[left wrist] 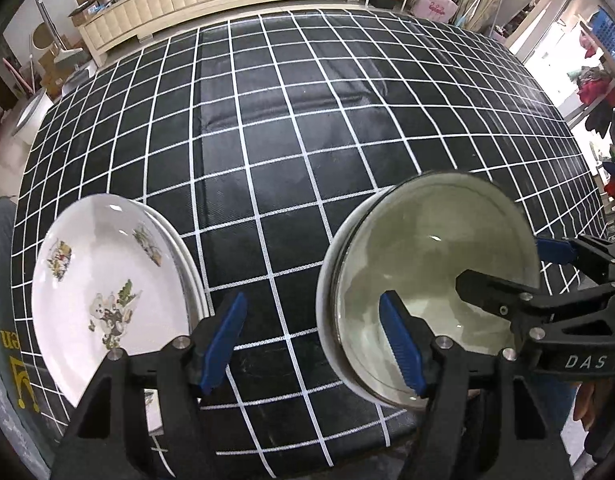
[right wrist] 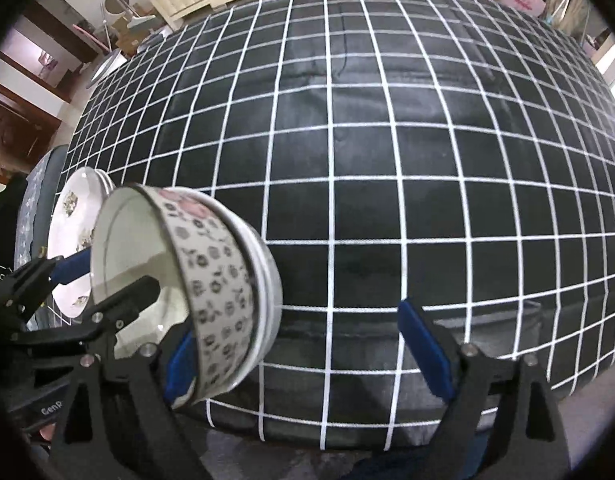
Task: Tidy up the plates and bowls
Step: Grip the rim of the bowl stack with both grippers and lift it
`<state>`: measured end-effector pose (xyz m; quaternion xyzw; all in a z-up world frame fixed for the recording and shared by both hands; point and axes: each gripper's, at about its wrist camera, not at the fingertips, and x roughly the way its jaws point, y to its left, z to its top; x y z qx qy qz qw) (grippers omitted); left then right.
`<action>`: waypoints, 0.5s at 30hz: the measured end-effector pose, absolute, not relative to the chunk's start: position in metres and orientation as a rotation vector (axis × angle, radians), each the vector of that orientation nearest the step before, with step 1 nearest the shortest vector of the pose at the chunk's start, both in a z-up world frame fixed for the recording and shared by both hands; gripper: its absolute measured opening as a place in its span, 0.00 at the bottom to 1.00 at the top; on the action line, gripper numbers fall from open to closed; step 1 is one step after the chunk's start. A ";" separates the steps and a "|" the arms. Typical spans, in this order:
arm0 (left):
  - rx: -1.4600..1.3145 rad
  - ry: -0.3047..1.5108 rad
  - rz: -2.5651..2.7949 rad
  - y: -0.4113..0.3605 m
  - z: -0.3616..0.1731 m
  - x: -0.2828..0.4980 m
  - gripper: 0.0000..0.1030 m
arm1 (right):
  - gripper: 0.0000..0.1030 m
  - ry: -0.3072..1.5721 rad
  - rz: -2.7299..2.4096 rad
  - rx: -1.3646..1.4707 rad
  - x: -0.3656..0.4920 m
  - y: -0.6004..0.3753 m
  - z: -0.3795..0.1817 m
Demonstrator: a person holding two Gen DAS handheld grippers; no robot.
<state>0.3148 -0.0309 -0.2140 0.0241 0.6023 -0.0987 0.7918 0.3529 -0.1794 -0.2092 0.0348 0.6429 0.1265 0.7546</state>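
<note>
Two grippers are working over a black tablecloth with a white grid (left wrist: 291, 148), both near its front edge.

Left gripper (left wrist: 313, 346): jaws are standing wide apart with nothing between the blue pads (left wrist: 223, 344). Its right finger is sitting in front of the bowl stack's mouth in the left wrist view; whether it is touching the rim, I cannot tell. In the right wrist view, one of its black fingers is reaching into the top bowl's opening and its blue pad is showing behind the bowl's far side, so the bowl wall is sitting between them, but no squeeze is visible.

Right gripper (right wrist: 303, 356): jaws are also standing wide apart. Its left pad (right wrist: 179, 368) is sitting just beside the patterned outer wall of the bowl, contact unclear. Right pad is hanging over bare cloth, gripping nothing.

Bowl stack (left wrist: 431, 284): several nested bowls, appearing steeply tilted with the mouths facing the cameras, at the front of the table between the two grippers. Top bowl has a pale inside and a dark flower print outside (right wrist: 215, 276), white rims of the others showing behind it.

Plate stack (left wrist: 107, 280): white plates with small cartoon prints, sitting at the front left corner of the cloth, well apart from the bowls. Left gripper's left finger is overlapping its near edge in view.
</note>
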 end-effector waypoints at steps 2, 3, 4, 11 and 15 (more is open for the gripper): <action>0.048 1.310 -0.216 -0.031 -0.221 0.316 0.65 | 0.90 1.410 0.282 0.094 0.354 -0.181 -0.214; 0.039 1.315 -0.223 -0.031 -0.224 0.317 0.65 | 0.90 1.407 0.283 0.110 0.354 -0.183 -0.214; 0.029 1.314 -0.228 -0.029 -0.227 0.317 0.65 | 0.90 1.403 0.283 0.122 0.354 -0.185 -0.214; -0.029 1.307 -0.267 -0.024 -0.234 0.318 0.65 | 0.89 1.404 0.333 0.174 0.348 -0.190 -0.219; -0.075 1.320 -0.306 -0.016 -0.244 0.320 0.65 | 0.79 1.440 0.392 0.281 0.345 -0.198 -0.228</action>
